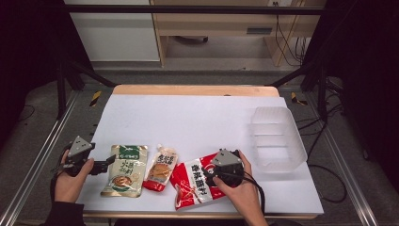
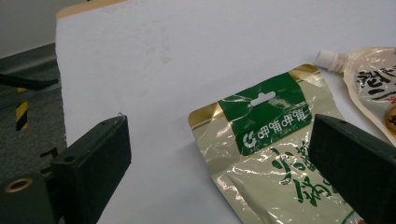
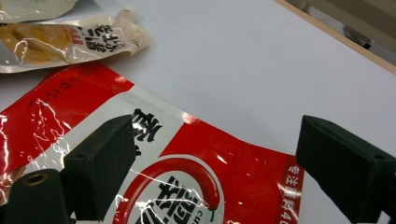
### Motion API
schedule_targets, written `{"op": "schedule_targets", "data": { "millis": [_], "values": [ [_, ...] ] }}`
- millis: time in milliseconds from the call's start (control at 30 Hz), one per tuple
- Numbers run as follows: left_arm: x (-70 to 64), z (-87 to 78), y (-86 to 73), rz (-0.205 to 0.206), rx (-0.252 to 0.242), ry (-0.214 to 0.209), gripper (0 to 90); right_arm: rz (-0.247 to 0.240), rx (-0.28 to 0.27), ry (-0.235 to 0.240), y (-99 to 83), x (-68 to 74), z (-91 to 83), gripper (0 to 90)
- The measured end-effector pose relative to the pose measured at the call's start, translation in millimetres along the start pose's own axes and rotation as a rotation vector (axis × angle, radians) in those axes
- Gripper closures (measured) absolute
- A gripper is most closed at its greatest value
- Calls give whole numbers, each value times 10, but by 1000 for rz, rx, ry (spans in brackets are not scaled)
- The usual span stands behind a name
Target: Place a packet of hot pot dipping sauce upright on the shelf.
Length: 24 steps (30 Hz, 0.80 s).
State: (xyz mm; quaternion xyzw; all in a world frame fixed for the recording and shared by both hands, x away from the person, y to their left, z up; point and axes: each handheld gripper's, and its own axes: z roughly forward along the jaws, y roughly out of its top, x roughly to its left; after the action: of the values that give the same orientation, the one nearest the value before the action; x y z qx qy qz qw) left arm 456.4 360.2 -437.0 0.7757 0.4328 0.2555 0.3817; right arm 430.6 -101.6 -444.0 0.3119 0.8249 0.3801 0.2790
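Note:
Three food pouches lie along the front of the white table [image 1: 197, 115]. The left one is a gold pouch with a green header [image 1: 124, 170] [image 2: 261, 154]. In the middle is a small spouted pouch [image 1: 161, 168] [image 3: 70, 39]. On the right is a red and white chili pouch [image 1: 193, 182] [image 3: 187, 186]. My left gripper [image 1: 104, 165] [image 2: 219, 135] is open, low over the table, its jaws either side of the gold pouch's top corner. My right gripper [image 1: 210, 177] [image 3: 217, 128] is open just above the red pouch's upper edge and holds nothing.
A clear plastic tub [image 1: 258, 129] stands empty at the table's right side. The table's wooden far edge [image 1: 195, 89] runs behind the white sheet. Metal frame rails [image 1: 42, 155] flank the table, with cables on the floor at right.

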Motion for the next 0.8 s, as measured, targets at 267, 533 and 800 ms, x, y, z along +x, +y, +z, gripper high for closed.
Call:
{"op": "schedule_targets", "data": {
  "millis": [267,533,800],
  "values": [
    [109,-28,-4,-2,-12,-20,58,6,8,-28,-76,0,-63,119],
    [123,58,3,45,33,-38,87,9,-1,-32,-98,-14,-83,118],
    [133,213,20,86,83,-75,125,0,15,-23,-106,-10,-41,118]
  ]
}}
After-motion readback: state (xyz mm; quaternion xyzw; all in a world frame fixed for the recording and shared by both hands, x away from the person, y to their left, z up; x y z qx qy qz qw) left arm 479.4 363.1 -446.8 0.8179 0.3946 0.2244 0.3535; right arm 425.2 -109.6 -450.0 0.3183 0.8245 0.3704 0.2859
